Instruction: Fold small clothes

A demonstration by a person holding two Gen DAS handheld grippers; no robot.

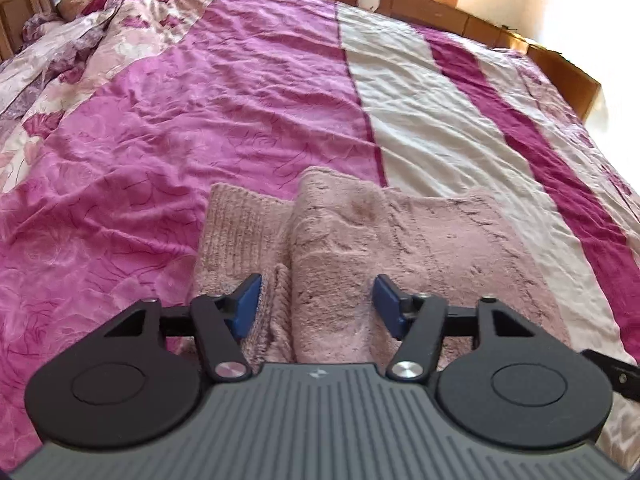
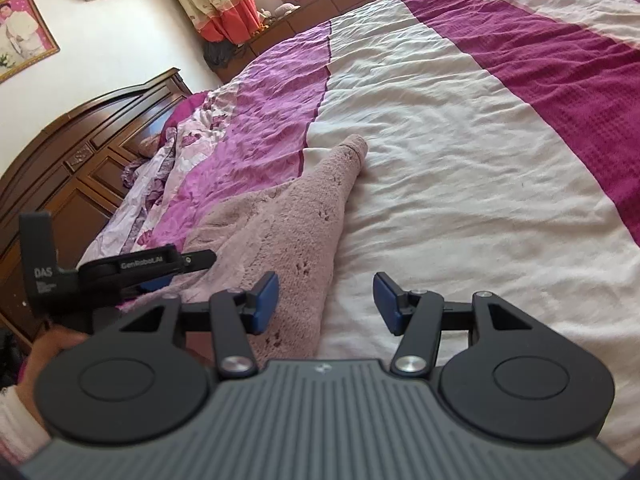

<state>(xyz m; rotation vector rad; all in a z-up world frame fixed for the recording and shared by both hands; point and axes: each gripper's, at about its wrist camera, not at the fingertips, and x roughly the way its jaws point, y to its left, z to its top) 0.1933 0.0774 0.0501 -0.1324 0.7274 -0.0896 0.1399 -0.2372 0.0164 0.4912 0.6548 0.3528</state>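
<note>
1. Here, on the striped bedspread (image 1: 420, 120), near its close edge: a fuzzy pink garment (image 1: 340, 248), partly rolled, with a ribbed cuff (image 1: 236, 224) showing on its left side.
2. Left gripper (image 1: 316, 304): jaws partly apart, straddling the garment's thick middle fold; blue pads (image 1: 248, 304) beside the fabric, pressing not evident, so no firm hold judged yet.
3. Right gripper (image 2: 326, 304): jaws partly apart and empty, the garment's right edge just inside the left pad, bare white bedspread under the rest of the gap.
4. Risk: closing the left jaws over so bulky a fold, catching only the top layer and letting the lower one slip and unroll.
5. Risk: pinching bedspread along with the garment on the right, dragging the cover up when lifting.
6. Risk: uneven pull between the two hands, skewing the fold or bunching the fuzzy fabric.
</note>
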